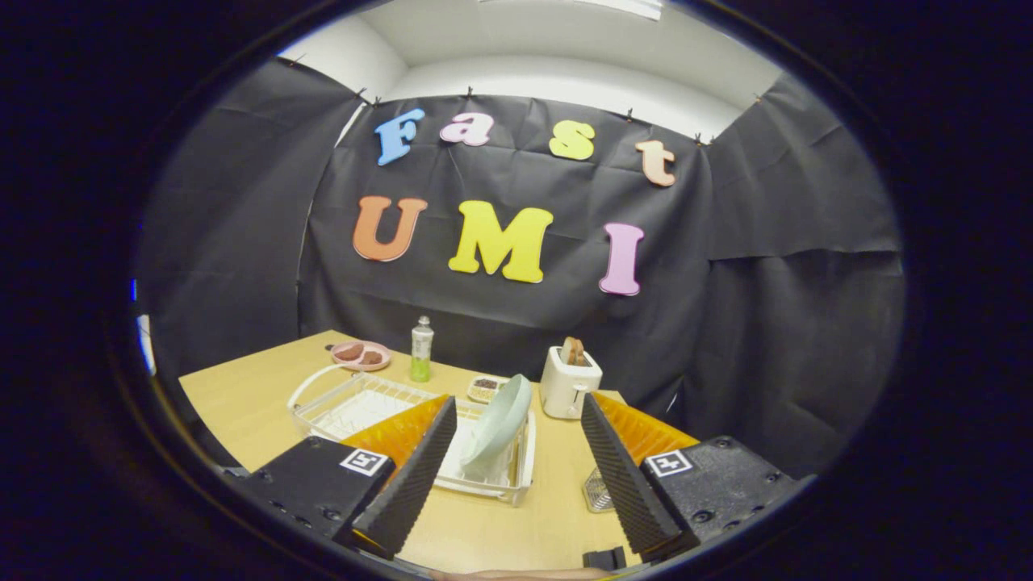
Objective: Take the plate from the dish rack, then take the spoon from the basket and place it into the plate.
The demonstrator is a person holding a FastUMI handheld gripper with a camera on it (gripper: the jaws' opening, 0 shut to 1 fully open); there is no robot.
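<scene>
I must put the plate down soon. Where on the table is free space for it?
Gripper is open. Bare table lies beside the dish rack, and between rack and toaster. Crowded: plate in rack, pink dish, bottle behind.

Plate (498,424) in dish rack (347,403), toaster (567,383) right, bottle (421,349) seemingly behind.

A pale wooden desk (242,395) carries a clear dish rack (355,403) near its middle, a pink plate of food (361,355) and a green bottle (421,349) behind it, a small dish (486,389), a white toaster (569,382), and a mesh basket (598,491) beside the gripper's right finger
</scene>
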